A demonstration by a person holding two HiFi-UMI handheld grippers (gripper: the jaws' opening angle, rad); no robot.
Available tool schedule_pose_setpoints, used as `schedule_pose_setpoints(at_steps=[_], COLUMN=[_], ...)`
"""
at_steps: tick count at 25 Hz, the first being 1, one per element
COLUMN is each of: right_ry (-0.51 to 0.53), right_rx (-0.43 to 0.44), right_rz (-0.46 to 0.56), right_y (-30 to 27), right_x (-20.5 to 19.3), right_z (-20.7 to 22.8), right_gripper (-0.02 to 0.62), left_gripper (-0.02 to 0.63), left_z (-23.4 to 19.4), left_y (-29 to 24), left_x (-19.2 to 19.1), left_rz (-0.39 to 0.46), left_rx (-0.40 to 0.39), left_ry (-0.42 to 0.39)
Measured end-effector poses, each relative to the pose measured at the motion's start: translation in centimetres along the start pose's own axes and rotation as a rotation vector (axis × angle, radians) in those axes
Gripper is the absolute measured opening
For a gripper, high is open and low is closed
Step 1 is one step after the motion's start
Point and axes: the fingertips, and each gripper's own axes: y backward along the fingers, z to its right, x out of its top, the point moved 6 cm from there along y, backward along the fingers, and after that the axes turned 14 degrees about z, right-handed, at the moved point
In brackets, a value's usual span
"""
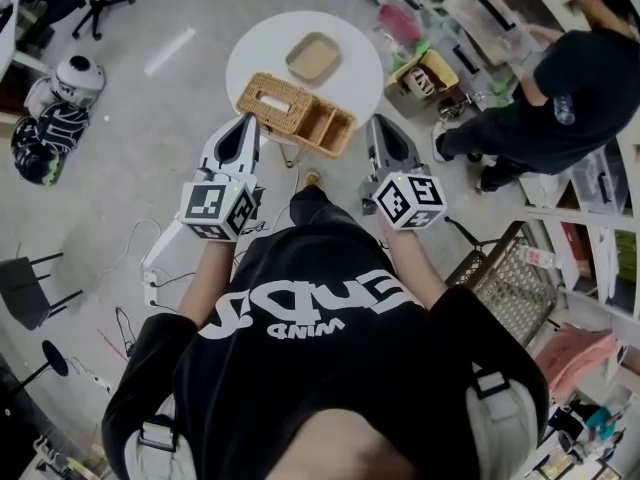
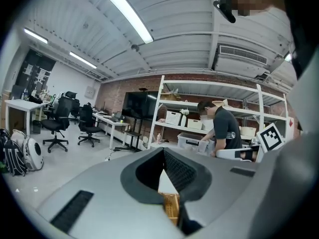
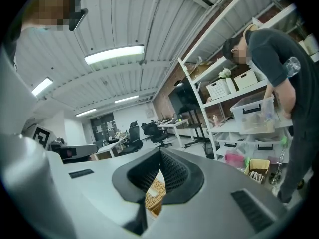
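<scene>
A grey floor [image 1: 150, 118] runs under everything, with a white helmet [image 1: 78, 78] lying at the far left. In the middle stands a round white table [image 1: 250, 43]. It carries a wicker basket [image 1: 295, 113] at its near edge and a shallow tan tray [image 1: 313, 56] behind that. To the right a second person [image 1: 570, 88] in black bends over cluttered shelves [image 1: 600, 218], and a wire basket [image 1: 510, 278] sits nearer.

The left gripper [image 1: 250, 118] has its jaws closed tip to tip with nothing between them. Its tips lie at the basket's left end. Whether they touch it cannot be told. The right gripper [image 1: 378, 120] is likewise closed and empty, just off the basket's right end by the table's rim. Each gripper view shows a strip of wicker through the slot behind the meeting tips.

Both forearms reach forward from the chest, roughly parallel. The grippers point at the table, one on either side of the basket, with the left cube [image 1: 215, 208] and the right cube [image 1: 408, 200] facing up.
</scene>
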Motion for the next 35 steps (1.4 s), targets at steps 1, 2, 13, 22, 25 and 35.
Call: schedule_pose_setpoints(at_steps=[1, 2, 13, 22, 25, 35], right_ry=[-0.004, -0.009, -0.032, -0.034, -0.029, -0.023], right_rx=[0.005, 0.009, 0.077, 0.085, 0.068, -0.016], right_rz=[-0.002, -0.004, -0.056, -0.022, -0.018, -0.038], right_y=[-0.9, -1.9, -9.8, -13.2, -13.7, -15.6], right_x=[0.1, 0.2, 0.5, 1.6, 1.5, -0.6], right_z=[0.5, 0.9, 5.4, 6.2, 5.9, 4.6], right_gripper=[-0.002, -0.002, -0.002, -0.002, -0.002, -0.002], left_gripper=[0.000, 0.000, 0.000, -0.001, 0.000, -0.002], left_z=[-0.3, -0.6, -2.8, -3.9, -4.6, -7.3], left_y=[-1.0, -2.0, -10.1, -13.2, -14.1, -16.8], left_x=[0.0, 0.1, 0.8, 0.4, 0.5, 0.0], left_rz=[-0.001, -0.003, 0.003, -0.012, -0.020, -0.055], left_rx=[0.001, 0.003, 0.046, 0.040, 0.006, -0.098], left_ry=[-0.003, -0.005, -0.039, -0.019, -0.016, 0.010])
